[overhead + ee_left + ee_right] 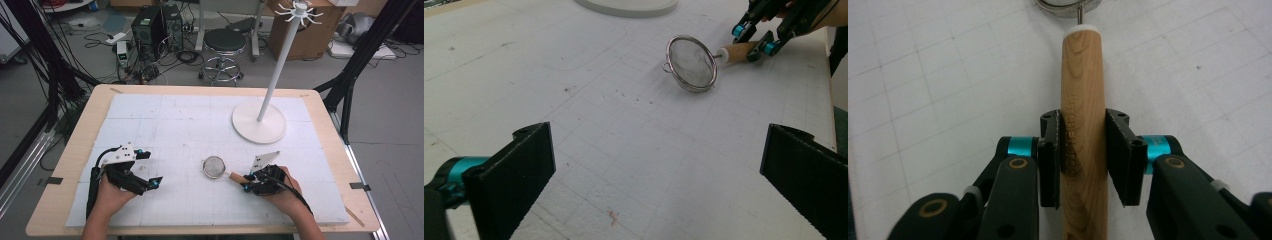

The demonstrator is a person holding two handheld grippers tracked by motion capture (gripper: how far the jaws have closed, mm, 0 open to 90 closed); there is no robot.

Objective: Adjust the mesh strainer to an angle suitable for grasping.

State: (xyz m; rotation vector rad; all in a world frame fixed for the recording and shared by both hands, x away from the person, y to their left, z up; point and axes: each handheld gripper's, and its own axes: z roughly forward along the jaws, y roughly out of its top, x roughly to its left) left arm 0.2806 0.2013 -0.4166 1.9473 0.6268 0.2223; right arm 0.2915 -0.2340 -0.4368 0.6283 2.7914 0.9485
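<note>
Right gripper (pixel 1083 160) fingers clamped on strainer (pixel 215 167) handle, long axis running straight ahead of them; left gripper (pixel 145 167) fingers apart, farther off.

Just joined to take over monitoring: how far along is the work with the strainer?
Done: the right gripper is shut on the strainer's wooden handle. In hand: the strainer, its mesh bowl tilted near the mat. Left: wherever it goes; the white stand holds nothing yet. The left gripper waits open.
</note>
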